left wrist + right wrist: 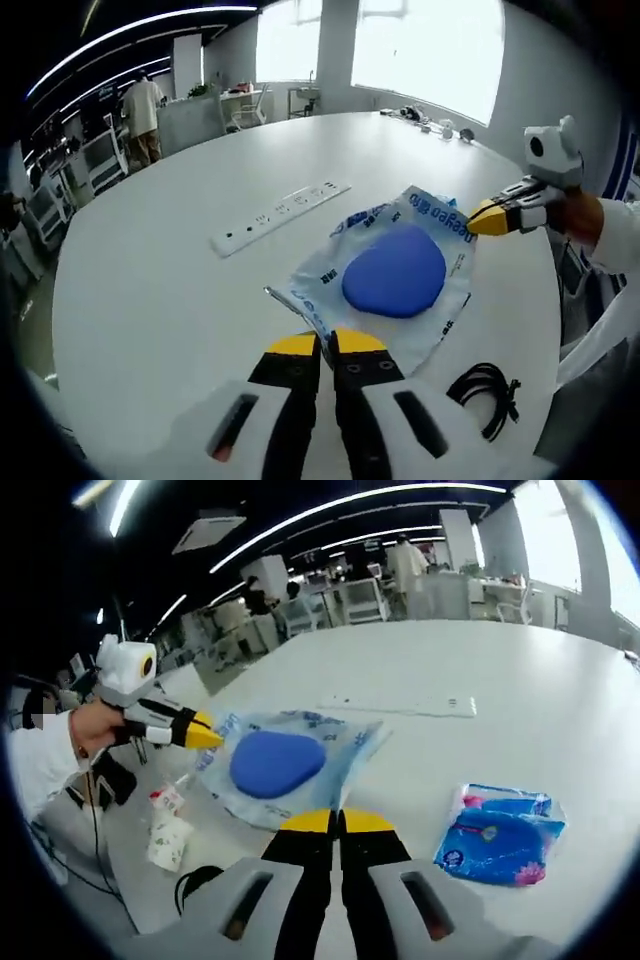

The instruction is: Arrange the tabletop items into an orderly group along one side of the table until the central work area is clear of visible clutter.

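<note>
A clear plastic bag with blue print (330, 265) holds a round blue pad (396, 270) and lies on the white round table (180, 290). My left gripper (327, 345) is shut on the bag's near edge. My right gripper (488, 218) comes in from the right, its yellow tips pinched on the bag's far corner. In the right gripper view the same bag (335, 735) with the blue pad (275, 763) lies ahead. The right gripper (338, 822) is shut at its near edge and the left gripper (200, 732) is at its left edge.
A white power strip (280, 215) (400, 705) lies beyond the bag. A coiled black cable (487, 390) (195, 885) sits near the table edge, beside a small white bottle (167, 830). A blue tissue packet (500, 835) lies to the right. Small items (430, 122) sit at the far rim.
</note>
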The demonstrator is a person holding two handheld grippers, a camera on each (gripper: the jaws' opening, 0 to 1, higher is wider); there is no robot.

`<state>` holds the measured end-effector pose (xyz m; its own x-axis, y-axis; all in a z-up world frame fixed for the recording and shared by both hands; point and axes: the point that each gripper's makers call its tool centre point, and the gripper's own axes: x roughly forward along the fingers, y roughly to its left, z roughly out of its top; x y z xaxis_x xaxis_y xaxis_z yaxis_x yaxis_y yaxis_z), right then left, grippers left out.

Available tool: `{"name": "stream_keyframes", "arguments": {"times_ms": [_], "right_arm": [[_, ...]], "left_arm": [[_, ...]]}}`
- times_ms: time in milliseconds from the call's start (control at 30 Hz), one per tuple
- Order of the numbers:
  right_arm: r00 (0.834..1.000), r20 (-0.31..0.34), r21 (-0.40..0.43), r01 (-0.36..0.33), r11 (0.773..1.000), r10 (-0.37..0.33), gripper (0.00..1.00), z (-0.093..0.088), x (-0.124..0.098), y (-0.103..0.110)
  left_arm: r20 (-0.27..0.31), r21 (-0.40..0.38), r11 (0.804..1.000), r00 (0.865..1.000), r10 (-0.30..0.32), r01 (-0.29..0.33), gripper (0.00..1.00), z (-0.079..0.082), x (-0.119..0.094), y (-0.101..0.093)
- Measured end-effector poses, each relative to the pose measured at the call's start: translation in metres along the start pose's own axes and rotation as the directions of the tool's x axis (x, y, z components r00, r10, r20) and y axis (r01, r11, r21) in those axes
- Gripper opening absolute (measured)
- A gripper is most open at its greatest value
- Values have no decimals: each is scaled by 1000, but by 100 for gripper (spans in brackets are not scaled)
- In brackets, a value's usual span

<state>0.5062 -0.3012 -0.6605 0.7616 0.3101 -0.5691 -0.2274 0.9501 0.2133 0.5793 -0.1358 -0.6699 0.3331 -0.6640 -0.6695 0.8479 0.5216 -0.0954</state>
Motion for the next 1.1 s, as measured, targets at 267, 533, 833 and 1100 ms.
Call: {"name": "stream_keyframes", "arguments": {"times_ms": [267,533,833,1100], "right_arm": [[998,-41,-101,53,993,-57,0,-6,6,-21],[991,-94,-152,76,985,-91,0,-27,19,-39],[987,-112,-151,99,984,-117,0,-39,30,-55],[984,-131,-163,101,982,-123,0,-49,37,-58]], "left_arm": [[4,-29,1000,1000,-5,5,1,1,24,-8],[-13,-41,999,1000,-2,2,1,-6,48,-9],[-44,-43,999,999,-11,9,2,-18,67,-11],[-71,-62,998,997,-17,13,2,-30,77,-9]]}}
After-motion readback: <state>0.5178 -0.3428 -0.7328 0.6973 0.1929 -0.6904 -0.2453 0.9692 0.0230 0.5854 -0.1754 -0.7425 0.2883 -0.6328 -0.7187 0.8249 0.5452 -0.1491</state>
